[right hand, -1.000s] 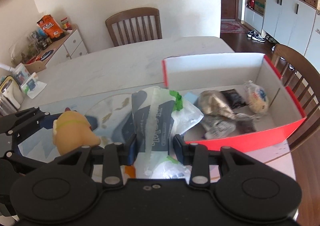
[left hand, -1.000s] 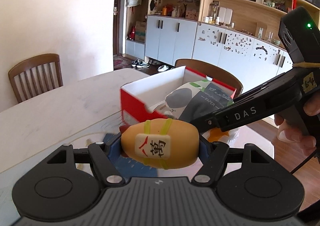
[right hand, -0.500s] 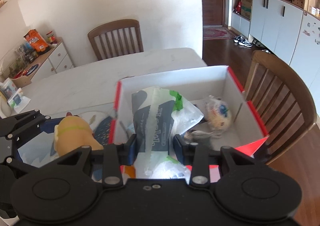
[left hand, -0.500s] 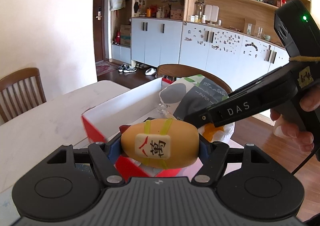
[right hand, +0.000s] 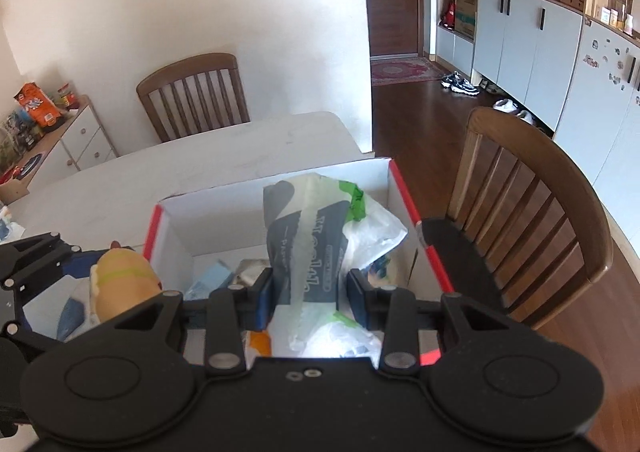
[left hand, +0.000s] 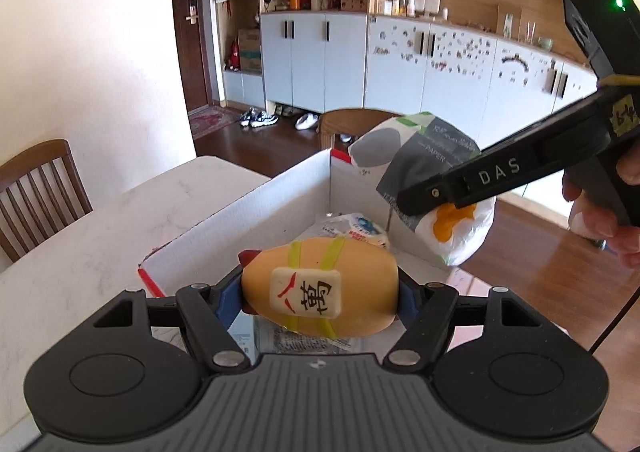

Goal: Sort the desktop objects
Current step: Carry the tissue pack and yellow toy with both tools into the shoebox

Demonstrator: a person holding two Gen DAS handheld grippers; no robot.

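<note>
While the left tongs [left hand: 320,294] clamp an orange squeeze toy [left hand: 320,288] bearing a mahjong-tile emblem, they hold it over the near end of the red-and-white cardboard box [left hand: 240,212] on the pale worktop [left hand: 100,236]. At 2 o'clock in that view, the right tongs [right hand: 310,292] are clamped on a paper-tissue pack [right hand: 308,236], held above the box interior. Several small packets lie inside the box.
</note>
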